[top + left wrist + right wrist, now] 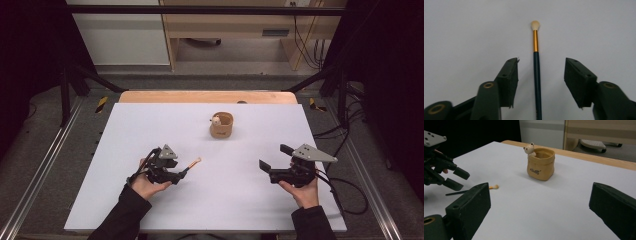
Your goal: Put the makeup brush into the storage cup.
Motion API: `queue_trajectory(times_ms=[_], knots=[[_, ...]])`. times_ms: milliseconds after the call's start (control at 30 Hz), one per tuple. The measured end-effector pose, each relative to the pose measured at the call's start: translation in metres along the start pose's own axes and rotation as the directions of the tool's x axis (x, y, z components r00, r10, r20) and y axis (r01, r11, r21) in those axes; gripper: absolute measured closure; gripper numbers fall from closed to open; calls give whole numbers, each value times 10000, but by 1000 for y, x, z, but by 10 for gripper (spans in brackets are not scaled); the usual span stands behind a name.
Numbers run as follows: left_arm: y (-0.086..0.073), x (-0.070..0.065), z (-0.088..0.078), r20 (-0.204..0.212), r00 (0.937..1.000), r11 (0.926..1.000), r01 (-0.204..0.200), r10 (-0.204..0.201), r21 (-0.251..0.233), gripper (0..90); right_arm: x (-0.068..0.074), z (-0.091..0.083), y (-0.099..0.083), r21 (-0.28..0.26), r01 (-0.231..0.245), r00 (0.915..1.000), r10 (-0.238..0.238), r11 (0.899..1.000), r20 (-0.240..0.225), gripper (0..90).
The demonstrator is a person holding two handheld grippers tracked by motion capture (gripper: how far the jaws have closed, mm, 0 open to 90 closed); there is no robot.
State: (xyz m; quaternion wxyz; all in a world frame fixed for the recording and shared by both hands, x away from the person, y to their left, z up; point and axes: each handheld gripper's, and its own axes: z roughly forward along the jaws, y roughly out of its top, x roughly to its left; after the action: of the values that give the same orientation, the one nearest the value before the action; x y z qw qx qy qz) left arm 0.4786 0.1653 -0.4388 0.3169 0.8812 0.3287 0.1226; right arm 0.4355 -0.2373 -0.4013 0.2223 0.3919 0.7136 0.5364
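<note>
The left gripper (537, 75) sits low over the white table (150, 125), jaws apart and clear of the thin makeup brush with a dark handle, gold ferrule and pale tip (536, 62) that lies flat between them. The brush's long axis runs straight ahead along the jaws, tip pointing away from the gripper; in the high view it points right and slightly toward the far edge. The right gripper (275, 157), well apart on the right, holds nothing, its jaws wide. Farther off stands a tan sack-shaped ceramic pot with a small bear figure on its rim (221, 125), with bare table between it and the brush.
</note>
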Motion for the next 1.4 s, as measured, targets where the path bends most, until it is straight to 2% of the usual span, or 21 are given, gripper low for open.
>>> queue_trajectory(times_ms=[67, 200, 367, 400, 533, 600, 767, 933, 1200, 1400], knots=[[2, -1, 0, 113, 9999, 9997, -58, 55, 229, 354, 0, 0, 0, 17, -41, 10000, 41, 10000, -38, 42], [10, -2, 1, -28, 9997, 9986, -238, 240, 478, 295, 0, -1, 1, 34, -88, 10000, 88, 10000, -29, 42], [21, 1, 8, -107, 9993, 9948, -350, 362, 959, 286, 0, -1, 1, 45, -102, 9999, 103, 9999, -38, 44], [21, 1, 11, -110, 9996, 9945, -256, 268, 1011, 288, 0, 0, 1, 49, -85, 10000, 85, 10000, -37, 45], [21, 2, 20, -114, 9992, 9887, -361, 381, 1454, 297, 0, -1, 1, 42, -77, 10000, 78, 10000, -54, 47], [21, 2, 24, -133, 9987, 9847, -472, 501, 1677, 348, 0, -1, 0, 64, -73, 10000, 73, 10000, -25, 47], [21, 1, 29, -55, 9986, 9803, -510, 530, 1908, 412, 0, 0, 0, 74, -50, 10000, 50, 10000, -40, 47], [20, 2, 33, 5, 9979, 9712, -635, 652, 2296, 497, 0, 0, 0, 88, -38, 10000, 38, 10000, -52, 47], [20, 1, 33, 228, 9978, 9681, -652, 615, 2419, 651, 0, 1, 0, 123, -41, 10000, 42, 9999, -47, 47], [20, -1, 33, 237, 9981, 9653, -611, 570, 2539, 720, 1, 1, 0, 132, -89, 10000, 90, 9999, -39, 47]])
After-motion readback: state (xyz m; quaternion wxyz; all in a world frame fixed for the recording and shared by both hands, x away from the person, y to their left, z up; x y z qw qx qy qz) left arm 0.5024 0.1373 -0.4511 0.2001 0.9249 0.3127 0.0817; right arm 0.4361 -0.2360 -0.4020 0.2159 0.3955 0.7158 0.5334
